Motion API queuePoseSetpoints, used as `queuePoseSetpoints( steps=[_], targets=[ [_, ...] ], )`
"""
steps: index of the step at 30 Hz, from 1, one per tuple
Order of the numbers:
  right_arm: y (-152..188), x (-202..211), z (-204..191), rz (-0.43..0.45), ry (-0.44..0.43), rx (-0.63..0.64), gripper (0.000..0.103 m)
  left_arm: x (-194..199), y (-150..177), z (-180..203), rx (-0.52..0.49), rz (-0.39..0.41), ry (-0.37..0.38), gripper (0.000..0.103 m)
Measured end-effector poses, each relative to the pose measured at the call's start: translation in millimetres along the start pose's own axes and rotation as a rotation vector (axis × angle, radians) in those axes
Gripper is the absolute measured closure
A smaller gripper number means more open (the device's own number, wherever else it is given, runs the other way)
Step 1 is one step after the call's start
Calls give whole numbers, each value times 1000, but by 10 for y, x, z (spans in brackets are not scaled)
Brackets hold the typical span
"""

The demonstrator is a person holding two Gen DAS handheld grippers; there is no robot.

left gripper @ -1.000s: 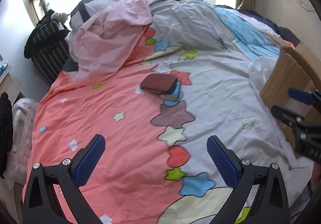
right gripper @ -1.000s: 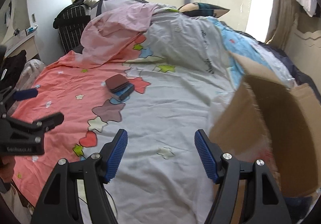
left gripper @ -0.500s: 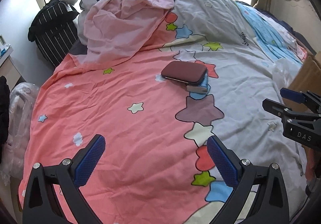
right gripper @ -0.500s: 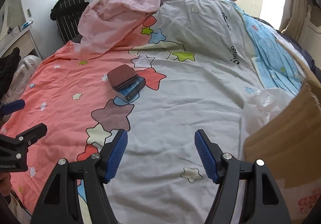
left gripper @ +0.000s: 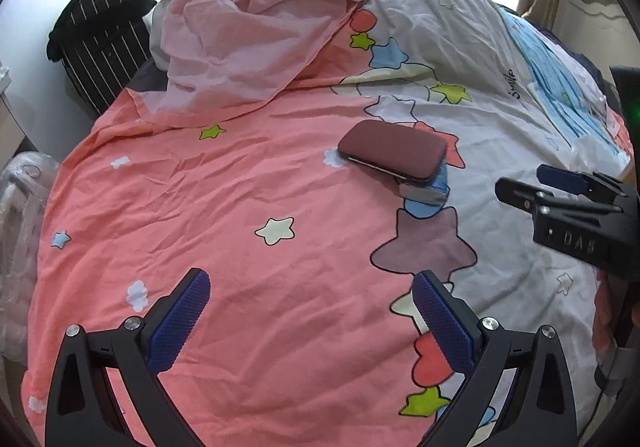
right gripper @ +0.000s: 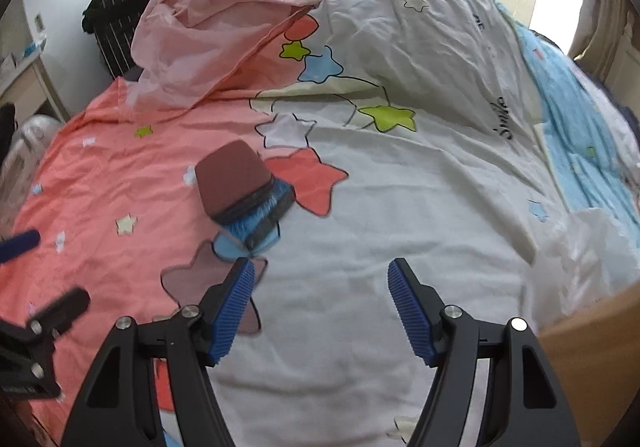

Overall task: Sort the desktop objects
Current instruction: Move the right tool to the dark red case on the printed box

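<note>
A maroon case (left gripper: 394,149) lies on top of a blue box (left gripper: 430,187) on the star-print bed cover. In the right wrist view the maroon case (right gripper: 232,177) and blue box (right gripper: 260,215) sit just ahead and left of my right gripper (right gripper: 320,297). My left gripper (left gripper: 310,307) is open and empty, hovering over the pink part of the cover, short of the stack. My right gripper is open and empty; it also shows in the left wrist view (left gripper: 560,191) to the right of the stack.
A cardboard box (right gripper: 592,367) stands at the lower right with a white plastic bag (right gripper: 576,251) beside it. A crumpled pink sheet (left gripper: 256,23) is heaped at the back. A black striped bag (left gripper: 100,43) stands off the bed at the left.
Both grippers have moved forward and left toward the stacked case and box, which now look larger and closer. The cardboard box has slid to the right edge of view. Both stay open.
</note>
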State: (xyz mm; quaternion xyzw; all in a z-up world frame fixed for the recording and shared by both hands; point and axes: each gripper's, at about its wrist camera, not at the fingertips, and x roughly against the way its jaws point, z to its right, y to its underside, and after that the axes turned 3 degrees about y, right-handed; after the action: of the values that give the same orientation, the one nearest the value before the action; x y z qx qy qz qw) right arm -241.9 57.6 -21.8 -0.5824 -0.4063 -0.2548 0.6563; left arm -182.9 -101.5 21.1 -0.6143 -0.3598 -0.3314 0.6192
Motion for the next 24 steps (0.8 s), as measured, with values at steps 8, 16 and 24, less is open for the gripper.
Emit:
queuePoseSetpoints(
  steps=[8, 16, 24],
  targets=[
    [-191, -223, -76, -21, -22, 6, 38, -193, -38, -3, 12, -10, 20, 0],
    [-310, -232, -321, 4, -54, 93, 38, -286, -42, 202, -54, -14, 5, 0],
    [-349, -366, -674, -36, -23, 294, 38, -418, 20, 220, -94, -29, -46, 0]
  ],
)
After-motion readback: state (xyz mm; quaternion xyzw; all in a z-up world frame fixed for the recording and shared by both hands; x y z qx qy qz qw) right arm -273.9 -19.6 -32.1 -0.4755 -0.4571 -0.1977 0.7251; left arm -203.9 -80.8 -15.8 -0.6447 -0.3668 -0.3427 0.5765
